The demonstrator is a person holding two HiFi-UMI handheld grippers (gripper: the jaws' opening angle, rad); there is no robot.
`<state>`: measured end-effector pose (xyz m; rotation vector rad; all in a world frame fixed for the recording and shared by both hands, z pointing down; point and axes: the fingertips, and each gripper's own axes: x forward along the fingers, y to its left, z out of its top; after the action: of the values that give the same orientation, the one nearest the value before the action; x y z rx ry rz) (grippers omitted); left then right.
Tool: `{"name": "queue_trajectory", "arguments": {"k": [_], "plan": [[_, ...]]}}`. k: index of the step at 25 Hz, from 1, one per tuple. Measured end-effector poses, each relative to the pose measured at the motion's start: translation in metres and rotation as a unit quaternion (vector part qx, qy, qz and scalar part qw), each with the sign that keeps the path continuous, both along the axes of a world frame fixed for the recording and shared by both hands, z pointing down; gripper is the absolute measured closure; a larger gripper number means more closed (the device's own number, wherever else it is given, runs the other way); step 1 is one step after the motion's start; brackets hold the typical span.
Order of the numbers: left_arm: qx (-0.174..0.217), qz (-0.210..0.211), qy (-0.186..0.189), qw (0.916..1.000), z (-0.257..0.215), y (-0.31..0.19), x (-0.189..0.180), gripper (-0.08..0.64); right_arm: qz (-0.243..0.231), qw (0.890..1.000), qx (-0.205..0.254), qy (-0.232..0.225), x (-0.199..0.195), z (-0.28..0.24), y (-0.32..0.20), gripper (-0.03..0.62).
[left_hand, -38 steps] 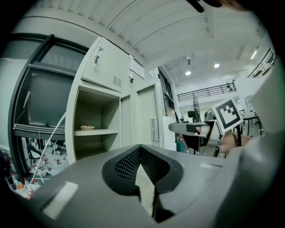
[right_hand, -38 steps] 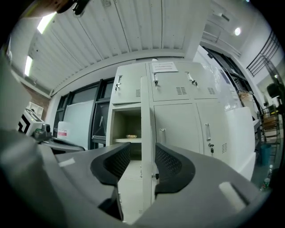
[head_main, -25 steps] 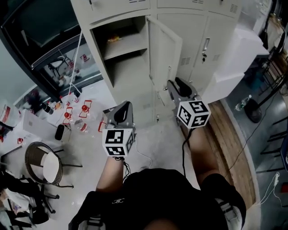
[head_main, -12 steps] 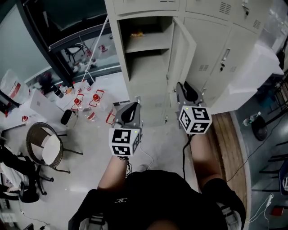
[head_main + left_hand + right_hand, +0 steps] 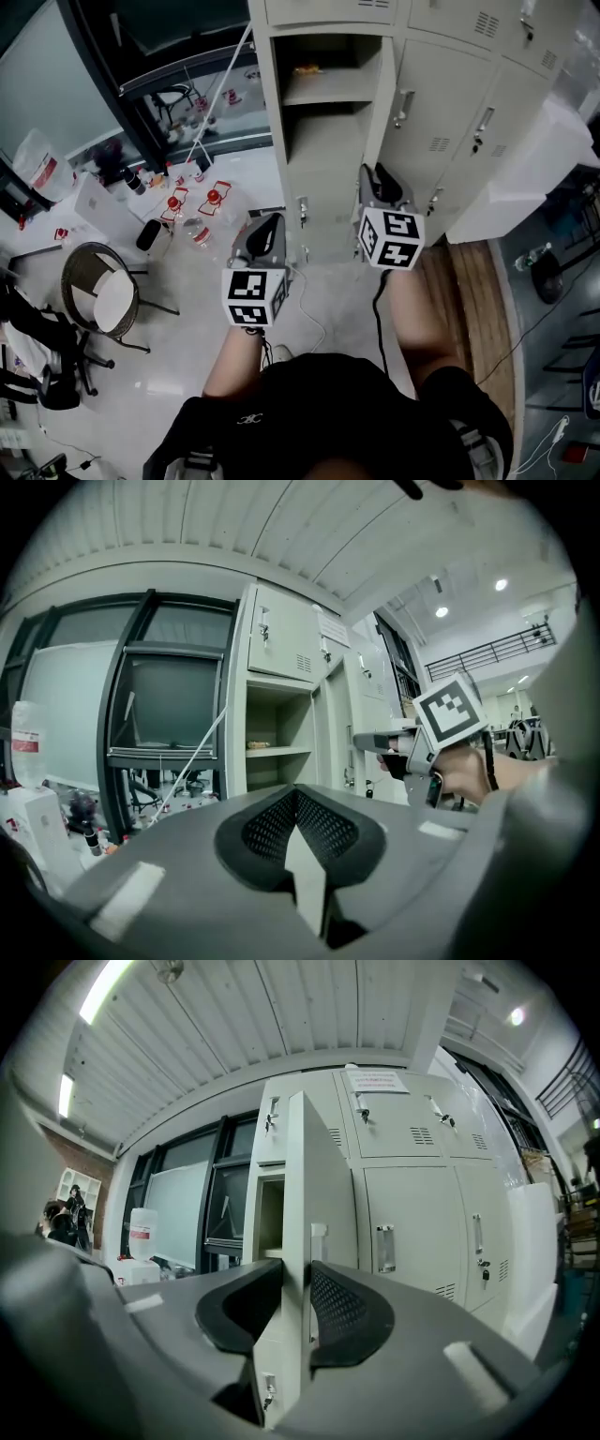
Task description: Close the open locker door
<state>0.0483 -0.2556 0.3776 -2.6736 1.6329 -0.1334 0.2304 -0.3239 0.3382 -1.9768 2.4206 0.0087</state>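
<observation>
1. The locker bank [image 5: 469,122] is pale grey and stands directly ahead of both grippers. One compartment is open, ahead of the left gripper [image 5: 265,225] and to the left of the right gripper [image 5: 377,178].
2. The locker door [image 5: 382,112] is open. It stands out edge-on from the bank toward the right gripper, with its free edge between that gripper's jaws.
3. The right gripper is held level. Its jaws have just been closing and clamp the door's edge, one pad on each face, just below the door's handle [image 5: 319,1234].
4. The left gripper is held level, beside the right gripper and further back from the bank, well apart from the door. Its jaws are closed tip to tip with nothing between them.
5. A shelf [image 5: 319,89] sits inside the open compartment, beyond the left gripper.
6. A small object [image 5: 307,68] lies on the shelf and is too small to identify.
</observation>
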Motion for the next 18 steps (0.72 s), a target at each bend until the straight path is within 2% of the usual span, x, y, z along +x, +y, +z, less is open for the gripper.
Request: {"name": "queue_trajectory", "arguments": {"k": [10, 18], "plan": [[0.003, -0.017, 0.004, 0.9998, -0.001, -0.006, -0.049, 0.559, 0.005, 1.0, -0.002, 0.008, -0.043, 0.0, -0.018, 0.492], [0.003, -0.034, 0.008, 0.9994, 0.0, -0.014, -0.091, 0.558, 0.032, 0.999, -0.007, 0.017, -0.075, 0.001, -0.041, 0.506]]}}
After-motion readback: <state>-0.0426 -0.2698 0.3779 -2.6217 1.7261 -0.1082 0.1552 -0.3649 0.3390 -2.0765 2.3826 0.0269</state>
